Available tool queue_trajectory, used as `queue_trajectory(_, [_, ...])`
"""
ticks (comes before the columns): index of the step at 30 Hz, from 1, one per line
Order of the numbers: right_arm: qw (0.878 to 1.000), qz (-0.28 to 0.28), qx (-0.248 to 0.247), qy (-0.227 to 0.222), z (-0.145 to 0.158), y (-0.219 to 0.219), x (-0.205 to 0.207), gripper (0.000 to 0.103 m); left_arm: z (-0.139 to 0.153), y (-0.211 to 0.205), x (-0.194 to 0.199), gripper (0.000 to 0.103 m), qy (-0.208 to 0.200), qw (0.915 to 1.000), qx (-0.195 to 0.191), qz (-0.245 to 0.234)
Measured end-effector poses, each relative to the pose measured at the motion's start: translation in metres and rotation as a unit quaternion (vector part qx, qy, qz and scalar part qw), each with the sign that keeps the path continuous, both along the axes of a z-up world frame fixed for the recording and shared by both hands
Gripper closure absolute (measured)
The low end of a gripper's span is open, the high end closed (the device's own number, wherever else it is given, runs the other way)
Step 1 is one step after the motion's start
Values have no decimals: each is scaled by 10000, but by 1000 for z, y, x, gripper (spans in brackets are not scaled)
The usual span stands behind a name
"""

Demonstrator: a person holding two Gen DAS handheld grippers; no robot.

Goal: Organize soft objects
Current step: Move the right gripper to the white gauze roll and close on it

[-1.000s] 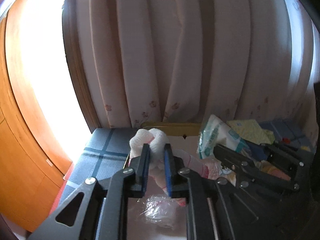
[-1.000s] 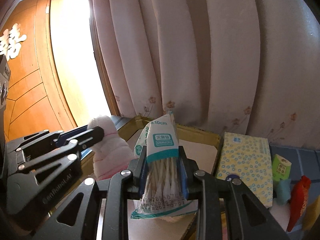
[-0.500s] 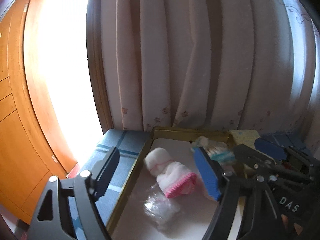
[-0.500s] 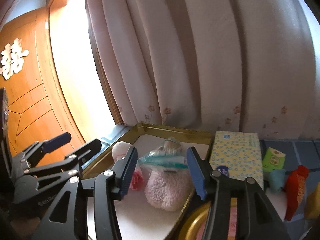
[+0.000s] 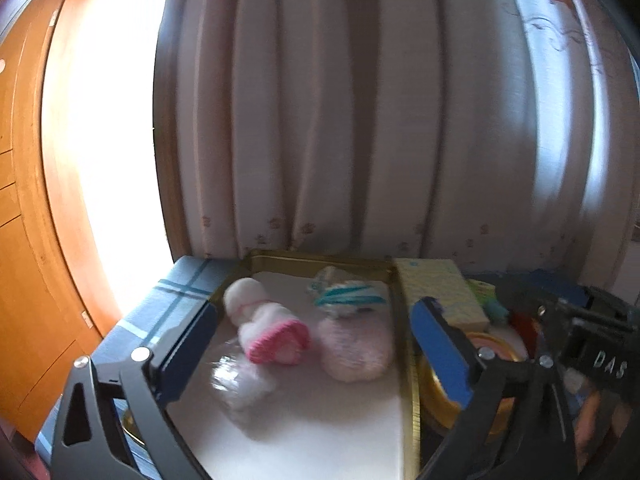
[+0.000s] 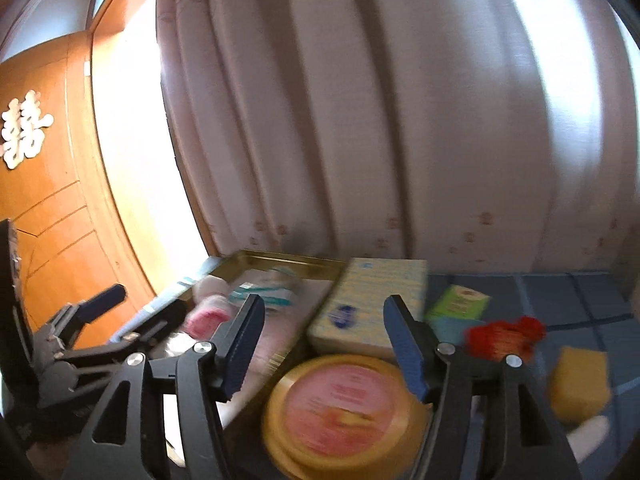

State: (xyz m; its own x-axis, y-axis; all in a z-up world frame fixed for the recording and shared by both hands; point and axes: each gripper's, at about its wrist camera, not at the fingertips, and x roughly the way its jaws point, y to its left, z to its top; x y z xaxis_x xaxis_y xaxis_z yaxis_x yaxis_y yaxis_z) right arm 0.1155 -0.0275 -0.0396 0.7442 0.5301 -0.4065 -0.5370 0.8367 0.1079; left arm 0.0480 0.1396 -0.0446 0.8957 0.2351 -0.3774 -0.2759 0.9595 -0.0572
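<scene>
- Gold tray (image 5: 320,258), centre of the left wrist frame: holds the soft items.
- Left gripper (image 5: 316,340): fingers (image 5: 192,340) wide apart, gripping nothing.
- Right gripper (image 6: 324,344): fingers (image 6: 404,344) wide apart, empty, over a round tin (image 6: 340,412).
- Pink fluffy pad (image 5: 354,350): lower centre, between the left fingers.
- White-pink sock (image 5: 264,326): just left of the pad.
- Cotton swab pack (image 5: 348,294): resting behind the pad.

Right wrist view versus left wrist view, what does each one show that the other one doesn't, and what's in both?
Only the right wrist view shows the yellow sponge and the white paper ornament on the wooden door.

Only the left wrist view shows the clear plastic bag in the tray.

Both show the gold tray, the pink-cuffed sock, the cotton swab pack, the tissue box and the round gold tin. Both grippers, left and right, are open.
</scene>
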Motion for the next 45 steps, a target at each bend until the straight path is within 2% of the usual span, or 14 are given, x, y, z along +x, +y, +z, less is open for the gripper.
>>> queue_trajectory(4, [9991,-376,-175,-10,-1,-47,0,37,-3,-20,-3,1,-7,9998,49,-202])
queue_trajectory(11, [9933,-1040,-457,217,-10,-135,8,27,-12,-49,4,1,142,9988,16,-474])
queue_trajectory(14, [9912,-1160,-477,426,-18,-163,13,21,-15,-64,8,1,193,9981,58,-585])
queue_trajectory(18, [9883,-1199,-560,754,-33,-186,18,20,-19,-78,13,1,279,9972,126,-681])
queue_trajectory(24, [9815,-1261,-531,1337,-54,-193,24,20,-24,-92,16,1,405,9962,173,-749])
queue_trajectory(30, [9729,-1163,-580,1913,-70,-179,30,20,-27,-100,22,1,470,9955,208,-796])
queue_trajectory(37, [9717,-1235,-363,1982,-77,-178,37,20,-32,-103,23,1,543,9949,232,-822])
queue_trajectory(41, [9750,-1173,-234,1873,-76,-183,34,26,-34,-100,24,1,578,9949,150,-811])
queue_trajectory(45, [9756,-1139,-253,1860,-76,-183,34,26,-35,-105,25,1,609,9944,204,-836])
